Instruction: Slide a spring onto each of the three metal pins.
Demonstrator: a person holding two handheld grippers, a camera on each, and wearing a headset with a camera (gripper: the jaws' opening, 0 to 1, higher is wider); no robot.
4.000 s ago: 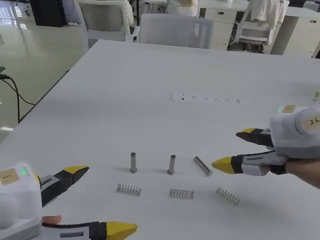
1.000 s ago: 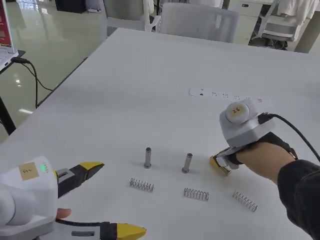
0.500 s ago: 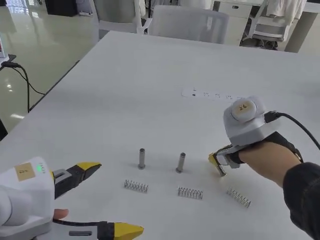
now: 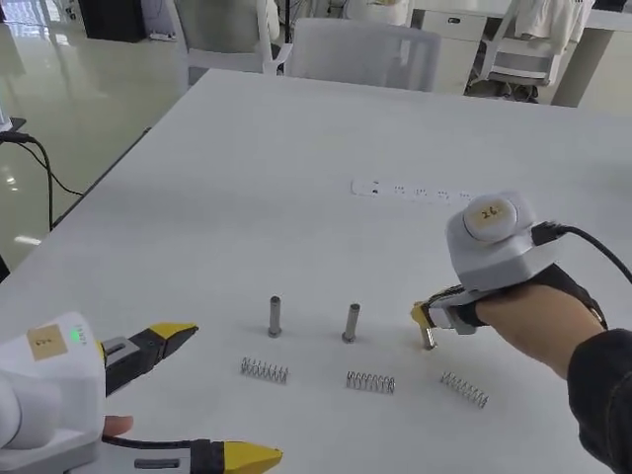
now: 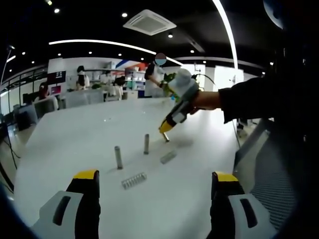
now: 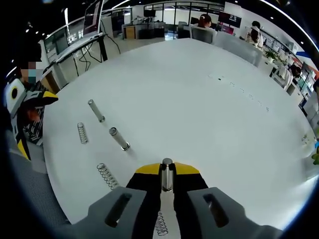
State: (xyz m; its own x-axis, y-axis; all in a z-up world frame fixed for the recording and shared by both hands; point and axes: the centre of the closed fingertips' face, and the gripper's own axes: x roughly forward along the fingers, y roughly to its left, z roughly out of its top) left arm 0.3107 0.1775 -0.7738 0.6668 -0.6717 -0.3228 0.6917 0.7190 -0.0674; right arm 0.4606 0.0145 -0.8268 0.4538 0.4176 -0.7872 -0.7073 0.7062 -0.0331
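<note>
Pins standing: the left pin (image 4: pixel 275 316) and the middle pin (image 4: pixel 352 323) stood upright on the bench (image 4: pixel 296 148), apart from each other.
Third pin: the third pin (image 6: pixel 167 181) was up on end, pinched by the right gripper (image 6: pixel 168 169), to the right of the middle pin. I could not tell if its foot touched the bench.
Right gripper: its jaws were closed tight on the third pin.
Left gripper: the left gripper (image 4: pixel 227 393) had its jaws wide apart and held nothing.
Springs: the left spring (image 4: pixel 265 370), middle spring (image 4: pixel 370 382) and right spring (image 4: pixel 464 389) lay flat, one in front of each pin. None was on a pin.
Trouble one: if the jaws let go while the third pin leaned, it could tip over and roll away.
Trouble two: a gripper swung low could knock the standing pins down.
Trouble three: a spring pinched too hard could bend, or pop out and bounce off the bench.
</note>
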